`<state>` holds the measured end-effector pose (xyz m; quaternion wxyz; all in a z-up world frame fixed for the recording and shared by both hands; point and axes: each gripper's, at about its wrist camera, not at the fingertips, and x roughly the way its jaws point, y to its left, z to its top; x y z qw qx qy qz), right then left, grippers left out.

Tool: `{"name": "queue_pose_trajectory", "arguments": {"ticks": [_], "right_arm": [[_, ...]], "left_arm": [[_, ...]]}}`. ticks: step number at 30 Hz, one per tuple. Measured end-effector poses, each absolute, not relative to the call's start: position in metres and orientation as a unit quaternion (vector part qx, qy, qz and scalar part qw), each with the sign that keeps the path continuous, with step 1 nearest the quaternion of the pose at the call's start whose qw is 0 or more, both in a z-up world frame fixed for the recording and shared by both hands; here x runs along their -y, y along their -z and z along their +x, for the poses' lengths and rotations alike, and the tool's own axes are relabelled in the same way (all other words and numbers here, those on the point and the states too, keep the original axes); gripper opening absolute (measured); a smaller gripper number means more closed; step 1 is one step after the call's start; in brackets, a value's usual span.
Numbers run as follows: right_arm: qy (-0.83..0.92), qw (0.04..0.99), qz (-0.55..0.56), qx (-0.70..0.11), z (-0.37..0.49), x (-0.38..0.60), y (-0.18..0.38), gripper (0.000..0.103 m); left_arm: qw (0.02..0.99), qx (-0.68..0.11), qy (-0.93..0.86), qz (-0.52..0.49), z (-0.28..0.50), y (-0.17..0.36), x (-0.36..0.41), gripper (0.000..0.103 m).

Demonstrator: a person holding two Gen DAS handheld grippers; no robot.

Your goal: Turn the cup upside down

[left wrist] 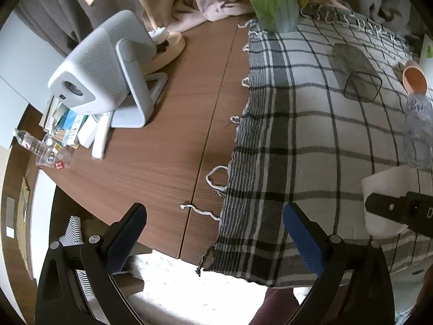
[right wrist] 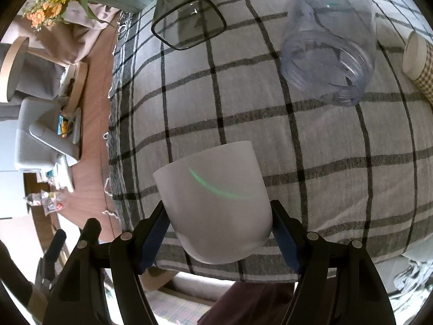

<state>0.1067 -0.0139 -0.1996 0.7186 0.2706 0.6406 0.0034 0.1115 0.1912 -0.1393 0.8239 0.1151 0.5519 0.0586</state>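
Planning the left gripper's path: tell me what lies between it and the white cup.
Left wrist view: only checked cloth lies between left gripper and white cup.

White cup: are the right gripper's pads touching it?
Touching. The right wrist view shows both blue pads pressed flush against the sides of the white cup, no gap on either side of the right gripper.

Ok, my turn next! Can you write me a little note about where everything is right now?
Right gripper: shut on the white cup, held over the checked cloth near the table's front edge.
Left gripper: open, holding nothing.
Done: cup grasped by its sides.
Unclear: which end of the cup faces up.
Left: finish the flip if needed, set it rim-down on the cloth, let go.
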Motion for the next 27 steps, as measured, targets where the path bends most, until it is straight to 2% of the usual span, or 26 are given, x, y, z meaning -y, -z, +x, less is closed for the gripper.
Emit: {"name": "queue_pose_trajectory", "arguments": {"ticks": [6,9,20,27], "right_arm": [[-0.003,0.718,0.26,-0.645,0.107,0.011,0.198,0.073],[-0.014,0.727,0.247,-0.641,0.106,0.007,0.189,0.079],[-0.017,0.839,0.136,-0.526,0.083,0.031,0.096,0.081],[0.021,0.866,0.052,-0.496,0.074,0.067,0.081,0.081]], "left_arm": [[0.822,-0.557,-0.05,0.108,0.112,0.142,-0.19,0.103],[0.824,-0.556,-0.044,0.102,0.109,0.14,-0.187,0.103],[0.864,-0.498,-0.003,0.07,0.071,0.117,-0.137,0.103],[0.884,-0.464,0.008,0.051,0.042,0.121,-0.09,0.103]]}}
